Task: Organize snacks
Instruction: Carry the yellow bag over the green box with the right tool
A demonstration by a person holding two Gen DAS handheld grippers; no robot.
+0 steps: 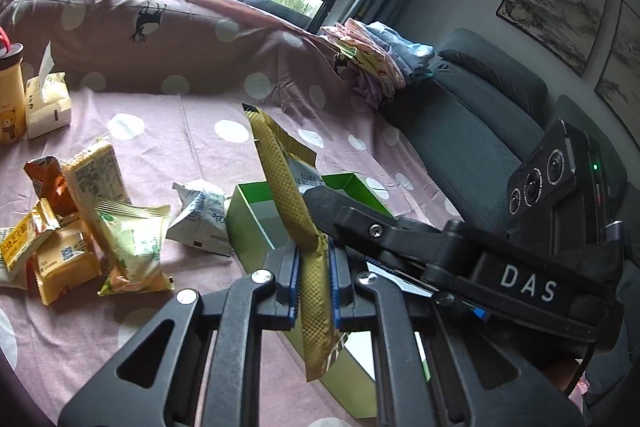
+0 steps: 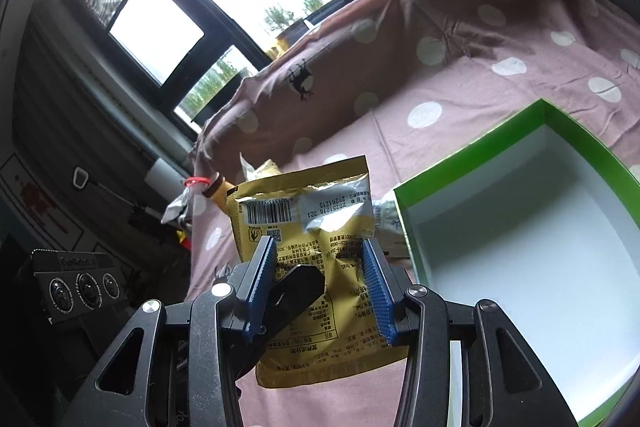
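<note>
My left gripper is shut on a gold snack packet, seen edge-on and held upright above the near side of a green box. In the right wrist view the same gold packet shows its printed back with a barcode. My right gripper is open, its blue pads either side of the packet, and the left gripper's black finger presses on the packet. The green box with its white inside lies to the right. Several loose snack packets lie on the pink dotted sheet at left.
A tissue pack and a yellow bear bottle stand at far left. A dotted pillow lines the back, folded clothes at its right end. A dark sofa lies on the right.
</note>
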